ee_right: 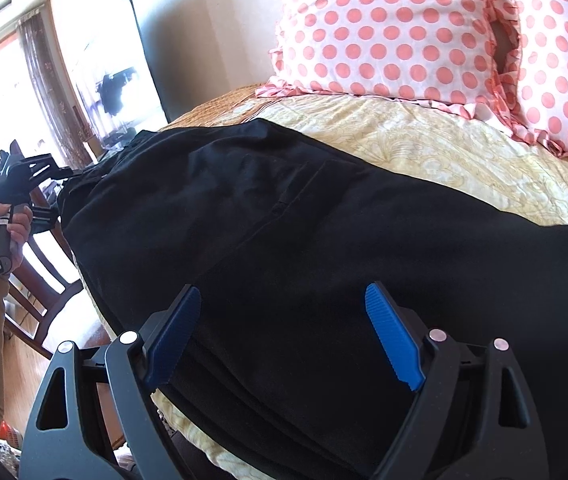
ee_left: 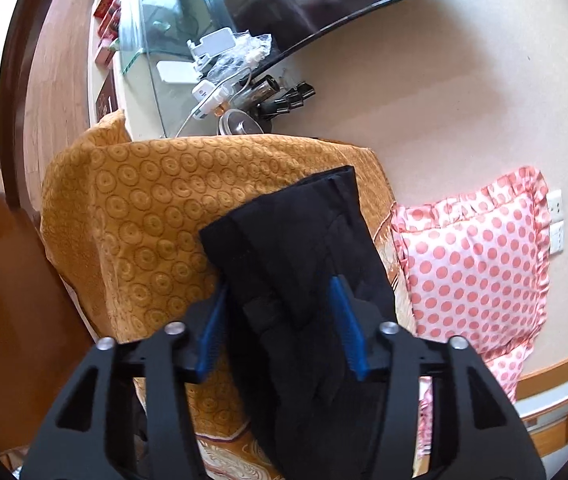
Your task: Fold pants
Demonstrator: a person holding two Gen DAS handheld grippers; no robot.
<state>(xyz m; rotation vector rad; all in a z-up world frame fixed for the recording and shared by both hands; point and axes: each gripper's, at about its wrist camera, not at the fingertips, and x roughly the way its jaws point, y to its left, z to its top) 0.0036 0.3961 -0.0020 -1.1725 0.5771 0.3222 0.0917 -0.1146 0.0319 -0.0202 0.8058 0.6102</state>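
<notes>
Black pants (ee_right: 303, 232) lie folded across the yellow bedspread (ee_right: 423, 148). In the left wrist view they (ee_left: 299, 260) run forward between my fingers. My left gripper (ee_left: 280, 304) is open, its blue pads on either side of the pants' end, not pressing it. It also shows in the right wrist view (ee_right: 44, 184), held by a hand at the pants' far left end. My right gripper (ee_right: 284, 320) is open, its blue pads wide apart over the near edge of the pants.
Pink-dotted pillows (ee_right: 395, 28) lie at the head of the bed; one also shows in the left wrist view (ee_left: 479, 264). An orange patterned cover (ee_left: 156, 216) drapes the bed end. A cluttered desk (ee_left: 224, 80) stands beyond it. A wooden chair (ee_right: 40, 296) is at the left.
</notes>
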